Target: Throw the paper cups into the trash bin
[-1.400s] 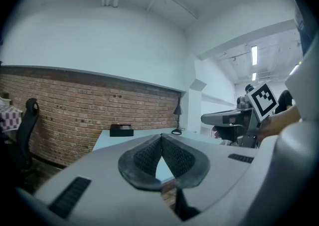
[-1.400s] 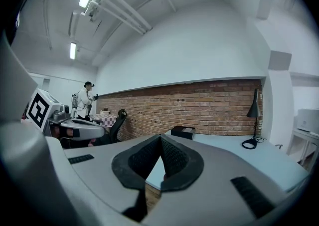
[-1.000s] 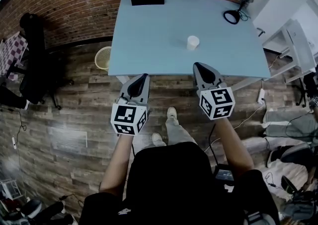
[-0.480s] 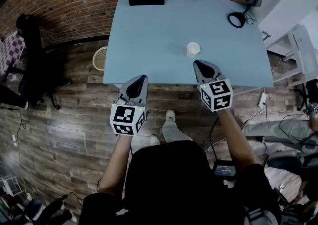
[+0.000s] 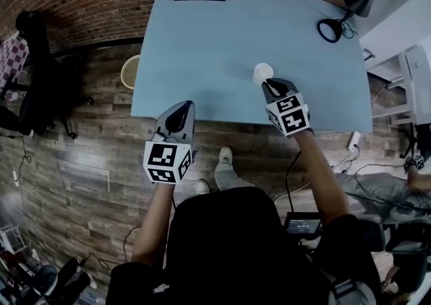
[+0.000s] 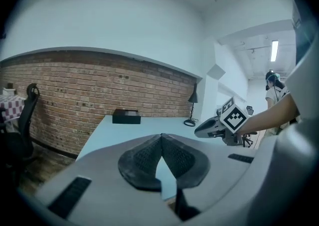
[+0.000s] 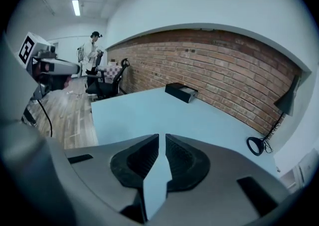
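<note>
Only the head view takes in the pale trash bin (image 5: 129, 71), set on the floor ahead and to the left of the left gripper (image 5: 179, 116), whose jaws are shown in its own view pressed together on nothing. The white paper cup (image 5: 262, 72) is likewise caught only from above, upright on the blue table (image 5: 202, 34) just beyond the tips of the right gripper (image 5: 273, 86). In the right gripper view the jaws are seen opening, with a thin slit between them and only bare tabletop behind it.
</note>
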`<state>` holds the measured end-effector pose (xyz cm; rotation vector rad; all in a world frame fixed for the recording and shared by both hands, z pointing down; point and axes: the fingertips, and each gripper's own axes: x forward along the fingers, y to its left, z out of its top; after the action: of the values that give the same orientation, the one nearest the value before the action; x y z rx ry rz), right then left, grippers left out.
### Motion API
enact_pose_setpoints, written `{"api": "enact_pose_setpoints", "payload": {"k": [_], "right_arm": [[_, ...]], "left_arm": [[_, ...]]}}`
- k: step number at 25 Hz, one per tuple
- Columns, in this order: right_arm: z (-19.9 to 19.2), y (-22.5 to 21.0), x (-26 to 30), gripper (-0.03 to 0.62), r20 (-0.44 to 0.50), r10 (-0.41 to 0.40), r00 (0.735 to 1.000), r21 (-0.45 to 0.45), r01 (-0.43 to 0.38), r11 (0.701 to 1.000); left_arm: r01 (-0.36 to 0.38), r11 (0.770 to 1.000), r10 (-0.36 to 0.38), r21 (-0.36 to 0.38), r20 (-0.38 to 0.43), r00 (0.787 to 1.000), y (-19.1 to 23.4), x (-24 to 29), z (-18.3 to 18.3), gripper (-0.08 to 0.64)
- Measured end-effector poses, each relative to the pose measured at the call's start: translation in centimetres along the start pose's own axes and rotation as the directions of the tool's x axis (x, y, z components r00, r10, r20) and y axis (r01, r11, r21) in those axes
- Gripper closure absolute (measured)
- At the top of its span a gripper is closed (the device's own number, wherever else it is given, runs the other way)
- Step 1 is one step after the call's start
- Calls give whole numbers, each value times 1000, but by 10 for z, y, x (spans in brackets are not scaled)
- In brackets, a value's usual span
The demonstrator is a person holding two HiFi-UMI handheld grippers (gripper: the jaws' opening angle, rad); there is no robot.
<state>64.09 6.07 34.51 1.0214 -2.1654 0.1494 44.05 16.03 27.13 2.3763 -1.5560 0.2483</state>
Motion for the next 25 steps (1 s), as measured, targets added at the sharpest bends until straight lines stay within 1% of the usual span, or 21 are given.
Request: {"api": "enact_pose_setpoints", "payload": {"k": [2,4,8,10,13,15,20,21,23,25], "right_arm": [[-8,-5,19,521,-51,20,999,-28,-21,999],[-14,-7,35,481,-96,41,994,-60,-47,997],[-28,-8,66,435,-192,57,980,-149,-87,985],[-36,-9,80,425,-239,50,970,-204,-100,974],[-51,-12,96,425,-305,25,952,-267,-111,957],[-59,-14,102,425,-335,11,942,-293,-115,949],[-69,-13,108,429,-362,12,932,-327,-139,935],[-69,-14,108,439,-363,11,932,-330,-139,934],[-68,-15,108,485,-361,5,933,-331,-133,934],[-68,-16,108,511,-360,-4,933,-342,-128,931]], "left_arm": [[-15,1000,15,-9,-11,1000,6,7,-2,557],[-29,999,29,-18,-22,999,12,13,-4,557],[-58,998,56,-38,-41,998,25,21,-9,557],[-71,996,69,-48,-52,996,31,24,-13,557],[-88,994,84,-59,-66,994,36,28,-18,557],[-97,993,92,-63,-73,993,38,30,-22,557],[-117,990,111,-77,-81,991,44,31,-26,557],[-120,990,114,-79,-81,990,44,31,-26,557],[-123,989,116,-82,-80,990,44,32,-26,557],[-123,989,117,-82,-80,990,43,33,-26,557]]}}
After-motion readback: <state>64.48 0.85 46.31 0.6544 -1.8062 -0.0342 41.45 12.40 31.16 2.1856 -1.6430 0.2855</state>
